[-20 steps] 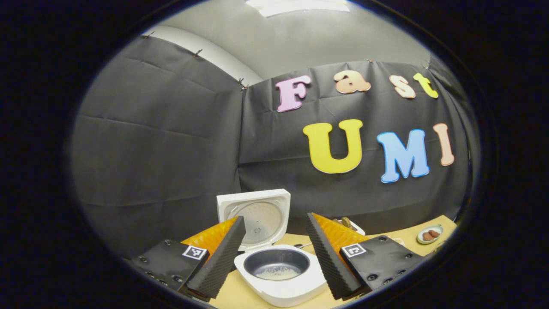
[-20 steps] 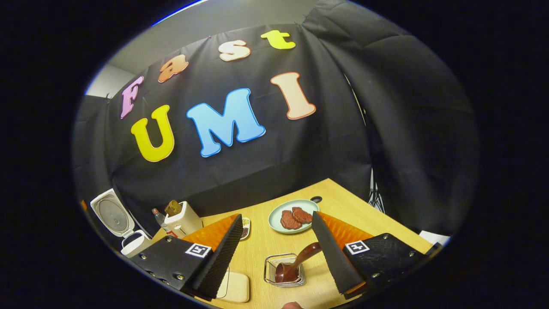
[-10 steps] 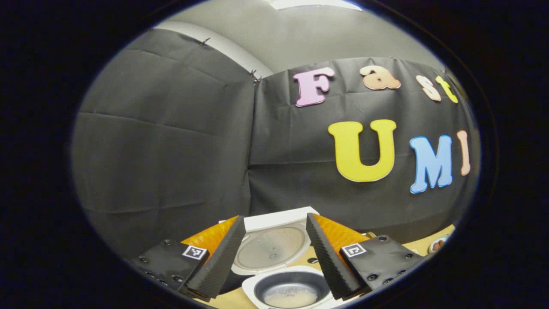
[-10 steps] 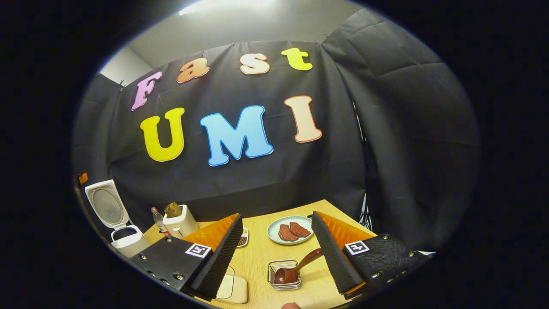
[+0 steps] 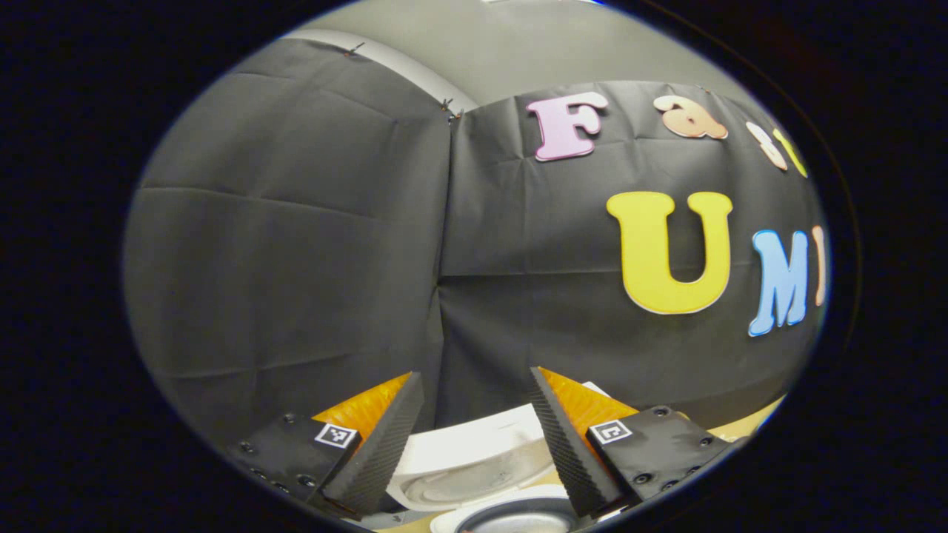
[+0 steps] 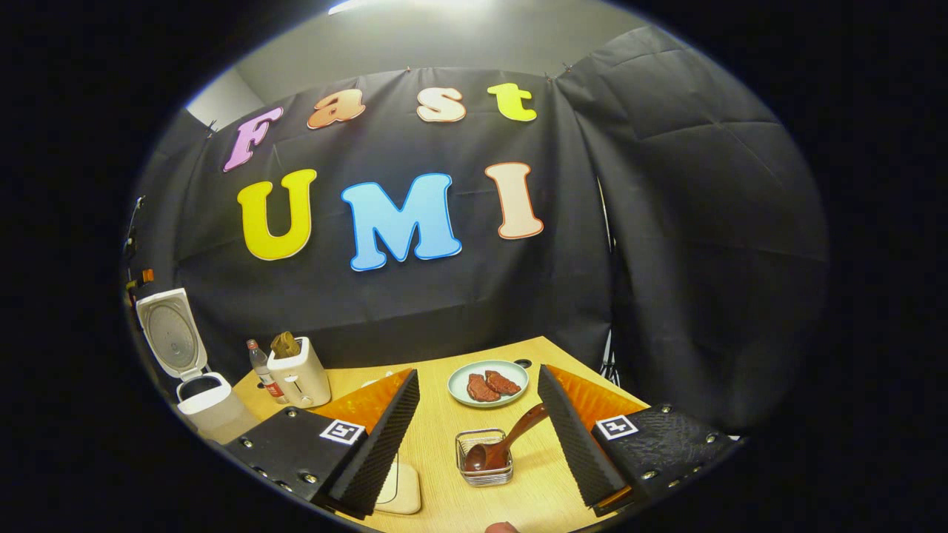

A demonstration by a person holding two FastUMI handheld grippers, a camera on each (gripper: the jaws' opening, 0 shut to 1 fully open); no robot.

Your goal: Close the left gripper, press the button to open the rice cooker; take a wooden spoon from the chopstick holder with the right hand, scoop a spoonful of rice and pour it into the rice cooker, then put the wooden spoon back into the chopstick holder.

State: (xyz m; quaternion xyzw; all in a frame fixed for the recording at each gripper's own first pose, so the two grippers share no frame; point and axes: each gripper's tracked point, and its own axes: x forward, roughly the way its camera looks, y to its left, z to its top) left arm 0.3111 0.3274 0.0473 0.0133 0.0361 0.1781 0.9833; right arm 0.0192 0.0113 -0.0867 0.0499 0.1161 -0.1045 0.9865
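Spoon point(image 6: 506, 444) rests tilted in its wire holder point(image 6: 485, 459) between the open right gripper point(image 6: 480, 433), whose fingers could tip it; left gripper point(image 5: 476, 437) open too

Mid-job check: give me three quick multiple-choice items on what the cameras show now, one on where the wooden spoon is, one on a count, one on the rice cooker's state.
1. Where is the wooden spoon?
A. In the right gripper's fingers
B. In the wire holder on the table
C. Inside the rice cooker

2. How many pieces of meat lie on the plate?
A. Two
B. Four
C. None

3. What state is the rice cooker's lid in?
A. Shut flat
B. Taken off and lying on the table
C. Raised open

Answers:
1. B: the wooden spoon has its bowl down in the wire holder, its handle leaning out, while the right gripper hangs open and apart from it.
2. A: two reddish pieces sit side by side on the plate.
3. C: the lid stands upright behind the rice cooker at the table's left end.
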